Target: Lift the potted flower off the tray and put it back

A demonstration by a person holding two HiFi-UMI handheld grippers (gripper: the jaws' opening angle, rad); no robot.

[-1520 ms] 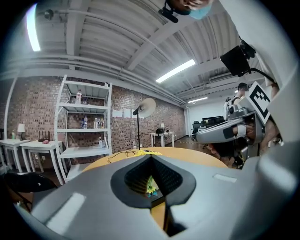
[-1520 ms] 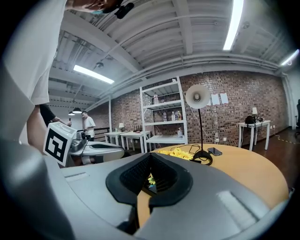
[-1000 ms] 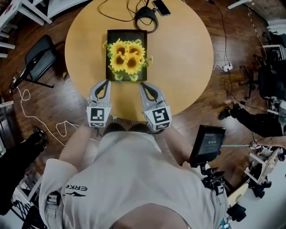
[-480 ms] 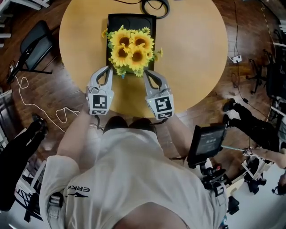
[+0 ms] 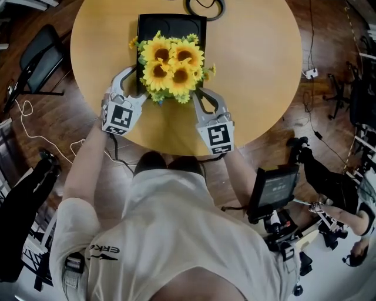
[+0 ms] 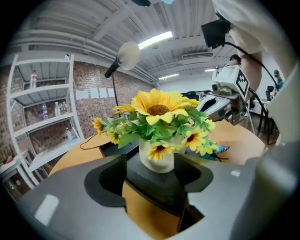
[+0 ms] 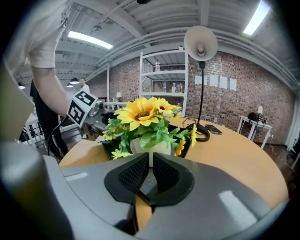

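Observation:
The potted flower (image 5: 170, 62), a bunch of yellow sunflowers in a pale pot (image 6: 157, 159), stands on the black tray (image 5: 170, 22) at the far side of the round wooden table (image 5: 252, 70). My left gripper (image 5: 125, 79) is at the tray's near left corner; its jaws are opening, with the tray corner between them and the pot just ahead (image 6: 154, 176). My right gripper (image 5: 201, 95) sits near the pot's right side. Its jaws are just parting, a thin slit (image 7: 150, 168) with nothing in it. The pot (image 7: 140, 146) shows beyond them.
A coiled black cable and headset (image 5: 205, 6) lie behind the tray, with a phone (image 7: 213, 129) near them. A black chair (image 5: 41, 64) stands left of the table, and a screen on a stand (image 5: 273, 188) to my right. A small blue butterfly ornament (image 6: 219, 150) lies beside the tray.
Both grippers have come forward over the table to the tray. The left one swung out to the tray's left side and its jaws have spread.

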